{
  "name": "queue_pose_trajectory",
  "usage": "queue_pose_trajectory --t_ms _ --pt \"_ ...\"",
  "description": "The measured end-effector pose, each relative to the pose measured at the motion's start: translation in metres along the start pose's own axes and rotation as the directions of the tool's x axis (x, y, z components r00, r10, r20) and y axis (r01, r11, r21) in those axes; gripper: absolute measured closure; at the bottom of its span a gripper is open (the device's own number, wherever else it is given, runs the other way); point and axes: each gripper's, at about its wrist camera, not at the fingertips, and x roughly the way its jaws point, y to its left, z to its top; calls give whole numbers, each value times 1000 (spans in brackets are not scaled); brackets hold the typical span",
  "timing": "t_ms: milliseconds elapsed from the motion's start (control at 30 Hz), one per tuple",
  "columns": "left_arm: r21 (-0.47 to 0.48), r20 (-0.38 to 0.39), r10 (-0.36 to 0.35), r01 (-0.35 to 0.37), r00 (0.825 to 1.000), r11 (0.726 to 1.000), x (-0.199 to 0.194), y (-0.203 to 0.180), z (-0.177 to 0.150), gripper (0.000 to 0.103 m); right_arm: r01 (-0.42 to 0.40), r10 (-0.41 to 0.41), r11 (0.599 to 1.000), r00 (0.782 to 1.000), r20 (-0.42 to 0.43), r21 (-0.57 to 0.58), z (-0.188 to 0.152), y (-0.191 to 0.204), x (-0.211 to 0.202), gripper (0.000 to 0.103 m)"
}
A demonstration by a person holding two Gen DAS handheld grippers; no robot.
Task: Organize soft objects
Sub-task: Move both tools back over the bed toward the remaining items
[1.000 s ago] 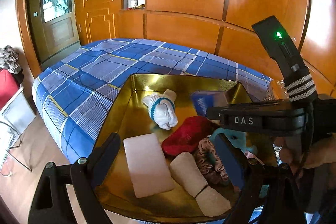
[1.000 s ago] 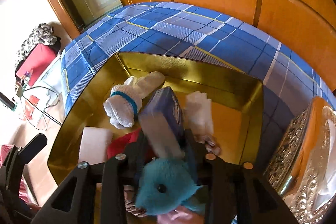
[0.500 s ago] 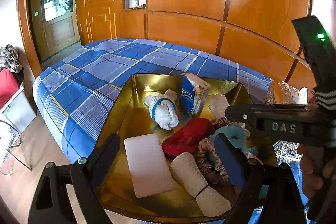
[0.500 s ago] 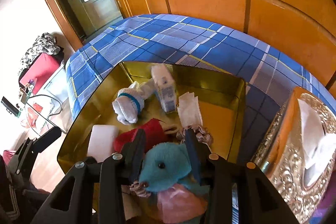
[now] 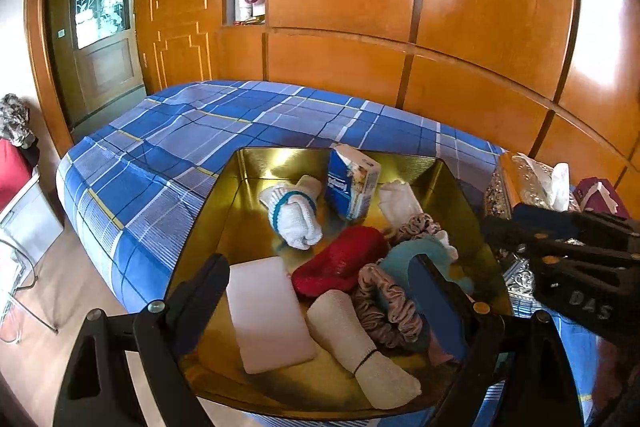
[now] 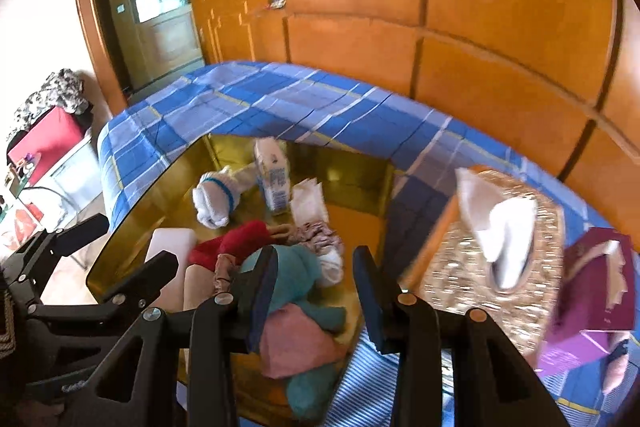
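Observation:
A gold tray [image 5: 256, 163] [image 6: 360, 183] on the blue plaid bed holds soft things: a white rolled sock with a blue band [image 5: 294, 213] [image 6: 212, 201], a blue tissue pack [image 5: 352, 187] [image 6: 274, 183] standing upright, a red cloth [image 5: 340, 263], a pink sponge [image 5: 268, 315], a beige roll [image 5: 360, 347], a pink scrunchie [image 5: 386, 303] and a teal plush [image 5: 420, 251] [image 6: 304, 279]. My left gripper [image 5: 320, 291] is open and empty above the tray's near side. My right gripper [image 6: 316, 279] is open and empty over the tray's right part, above the plush.
An ornate silver tissue box [image 5: 528, 183] [image 6: 492, 243] stands right of the tray, with a purple box [image 6: 596, 287] beyond it. Wooden panels back the bed. A door [image 5: 104, 47] and a red case [image 6: 44, 143] are at the left.
My right gripper let go of the tissue pack, which now stands in the tray's far part. It opened and pulled back to the right, off the tray's middle. The left gripper stayed still.

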Motion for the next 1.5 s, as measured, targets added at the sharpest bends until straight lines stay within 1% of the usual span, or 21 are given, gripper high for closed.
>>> queue_pose_trajectory --t_ms 133,333,500,600,667,900,1000,1033,1100,1200,1300,1333,1400,1467,1500 --pt "14 9 -16 15 1000 1000 -4 -5 0 12 55 -55 998 996 69 6 -5 -10 -26 64" --pt "61 30 -64 63 997 996 -12 -18 0 12 139 -147 989 977 153 58 -11 -46 -69 64" --pt "104 29 -97 94 995 990 -17 -32 -4 12 212 -235 968 954 186 133 -20 -85 -98 64" --pt "139 35 -111 105 993 985 -21 -41 -7 12 259 -290 950 938 187 177 -28 -112 -114 64" --pt "153 31 -131 125 991 980 -23 -47 -9 12 291 -327 935 927 182 201 -33 -129 -121 64" --pt "235 22 -207 196 978 952 -36 -73 -17 12 391 -441 864 892 103 317 -64 -199 -141 64" --pt "257 4 -231 223 973 940 -38 -81 -20 12 413 -465 829 884 54 376 -80 -228 -145 64" --pt "273 -6 -249 241 969 931 -39 -86 -22 12 422 -472 815 881 33 396 -86 -239 -146 64" --pt "298 -12 -264 255 965 920 -42 -92 -24 12 432 -477 787 879 -9 439 -98 -259 -149 64" --pt "323 -36 -320 314 947 893 -45 -102 -25 12 434 -464 741 882 -76 513 -120 -300 -155 63" --pt "351 -70 -379 379 923 857 -48 -115 -27 12 454 -459 696 877 -142 557 -140 -337 -159 62" --pt "360 -79 -393 394 916 846 -49 -119 -28 12 467 -460 673 872 -170 573 -147 -351 -160 61" --pt "379 -101 -417 423 903 823 -50 -128 -30 12 485 -456 646 865 -212 589 -159 -376 -161 60" --pt "392 -120 -439 449 890 803 -50 -137 -32 12 499 -440 633 861 -255 591 -167 -396 -156 57" --pt "399 -133 -447 461 884 793 -51 -142 -33 12 496 -426 636 864 -267 591 -169 -401 -153 53"
